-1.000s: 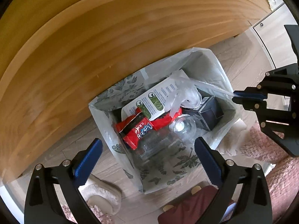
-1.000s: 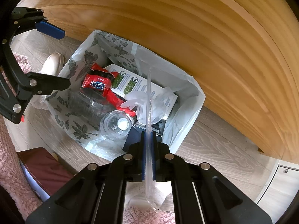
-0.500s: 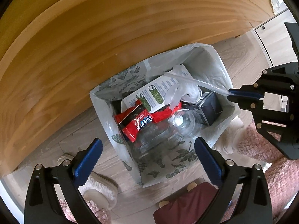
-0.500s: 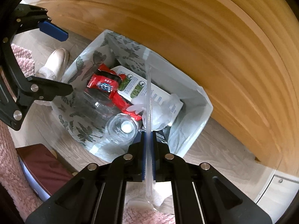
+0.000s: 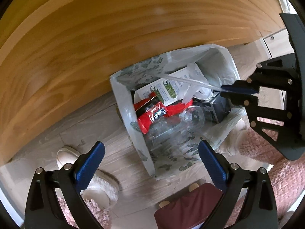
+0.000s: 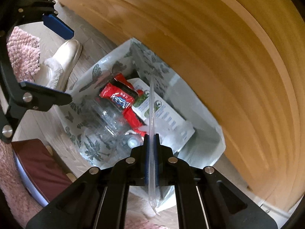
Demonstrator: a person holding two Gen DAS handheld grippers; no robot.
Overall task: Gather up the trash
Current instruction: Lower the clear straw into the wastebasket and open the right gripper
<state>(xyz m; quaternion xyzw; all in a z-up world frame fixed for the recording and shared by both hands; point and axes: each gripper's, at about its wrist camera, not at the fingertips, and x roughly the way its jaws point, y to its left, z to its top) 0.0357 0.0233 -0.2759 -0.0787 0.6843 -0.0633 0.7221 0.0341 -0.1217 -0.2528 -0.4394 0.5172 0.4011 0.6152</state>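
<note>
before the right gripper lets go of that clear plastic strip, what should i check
1. Clear plastic strip clamped in the right gripper, jaws shut on it: ok.
2. Strip's far end over the open white leaf-print bin bag: ok.
3. Strip's near end, behind the jaws, over the bag: not ok, it sticks out past the rim.
4. Left gripper open, empty and off to the bag's side: ok.
5. Room in the bag: cannot tell; the red snack wrapper, clear plastic bottle and white printed carton already lie inside.
</note>
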